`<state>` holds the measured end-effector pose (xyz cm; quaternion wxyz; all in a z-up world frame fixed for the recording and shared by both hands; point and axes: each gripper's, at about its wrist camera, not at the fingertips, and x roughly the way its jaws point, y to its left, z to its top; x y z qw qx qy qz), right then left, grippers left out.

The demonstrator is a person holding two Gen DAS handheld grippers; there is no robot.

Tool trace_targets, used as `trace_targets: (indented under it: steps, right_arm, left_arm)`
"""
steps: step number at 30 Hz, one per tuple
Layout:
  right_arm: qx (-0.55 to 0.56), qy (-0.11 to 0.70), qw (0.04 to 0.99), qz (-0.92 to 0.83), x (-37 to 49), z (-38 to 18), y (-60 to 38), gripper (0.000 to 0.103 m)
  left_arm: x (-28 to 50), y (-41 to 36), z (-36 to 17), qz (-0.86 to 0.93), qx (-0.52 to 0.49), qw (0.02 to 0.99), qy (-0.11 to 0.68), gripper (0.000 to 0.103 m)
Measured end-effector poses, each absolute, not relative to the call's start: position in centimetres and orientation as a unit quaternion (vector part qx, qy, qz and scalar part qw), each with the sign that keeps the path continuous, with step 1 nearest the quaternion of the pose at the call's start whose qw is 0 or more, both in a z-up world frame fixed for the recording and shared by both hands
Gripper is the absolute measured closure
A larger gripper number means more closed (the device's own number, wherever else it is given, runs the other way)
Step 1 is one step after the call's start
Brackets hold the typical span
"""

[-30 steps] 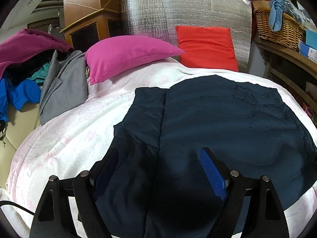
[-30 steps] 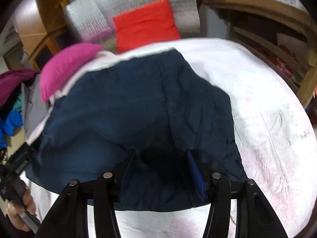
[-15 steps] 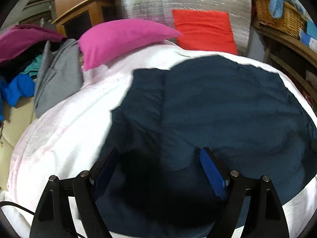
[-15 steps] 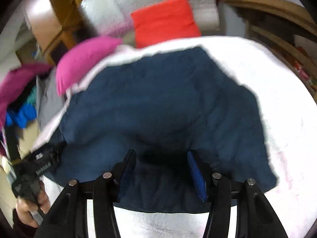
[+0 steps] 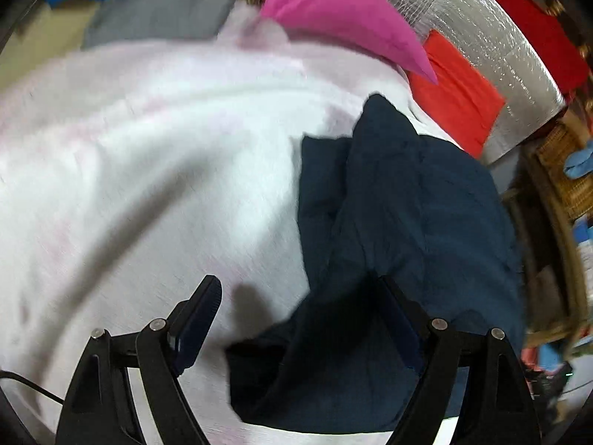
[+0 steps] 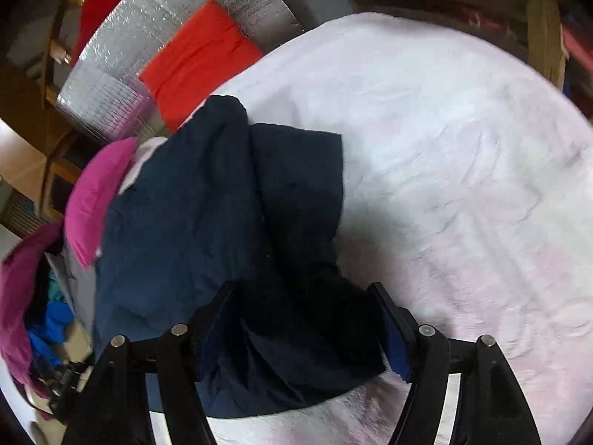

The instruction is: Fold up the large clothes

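Left wrist view showed the left gripper (image 5: 300, 319) tilted over the white bedspread (image 5: 148, 170), jaws wide apart, its right finger over the bunched navy garment (image 5: 407, 222) at the near right. Right wrist view showed the right gripper (image 6: 304, 319) likewise spread wide, the garment's dark folds lying between its fingers without being pinched. Farther off sat a pink pillow (image 5: 333, 7), a red cushion (image 6: 200, 55) and a silver insulation sheet (image 6: 155, 37).

Left gripper (image 5: 302, 319), right gripper (image 6: 302, 324): fingers spread wide
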<state>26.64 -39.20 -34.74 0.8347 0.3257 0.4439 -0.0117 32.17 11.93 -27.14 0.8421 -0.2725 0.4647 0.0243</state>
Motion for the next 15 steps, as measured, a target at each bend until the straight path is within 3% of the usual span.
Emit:
trace_targets:
  steps: [2,3,4,7,9,14,15]
  right_arm:
    - [0.311,0.434,0.845,-0.004,26.3,-34.4,-38.6,0.049]
    - [0.297,0.423,0.856,0.000,26.0,-33.7,-38.2,0.061]
    - [0.289,0.412,0.864,0.001,25.5,-33.0,-37.9,0.064]
    - [0.258,0.392,0.883,-0.005,24.9,-31.7,-37.2,0.064]
    - [0.242,0.423,0.873,-0.018,25.5,-33.0,-36.9,0.064]
    - [0.239,0.437,0.866,-0.034,25.6,-33.2,-36.7,0.058]
    - [0.231,0.435,0.869,-0.045,25.4,-32.7,-36.5,0.053]
  left_arm:
    - [32.2,11.7,-27.0,0.025,-0.266,0.849,0.455,0.031]
    - [32.2,11.1,-26.5,0.022,-0.247,0.859,0.448,0.042]
    - [32.2,10.7,-26.1,0.024,-0.233,0.864,0.445,0.044]
    - [32.7,9.7,-26.3,0.043,-0.195,0.869,0.452,0.039]
    - [33.1,9.2,-27.1,0.052,-0.185,0.863,0.466,0.032]
    - [32.8,8.1,-25.9,0.081,-0.146,0.876,0.453,0.031]
    - [32.4,7.8,-25.2,0.092,-0.131,0.881,0.445,0.032]
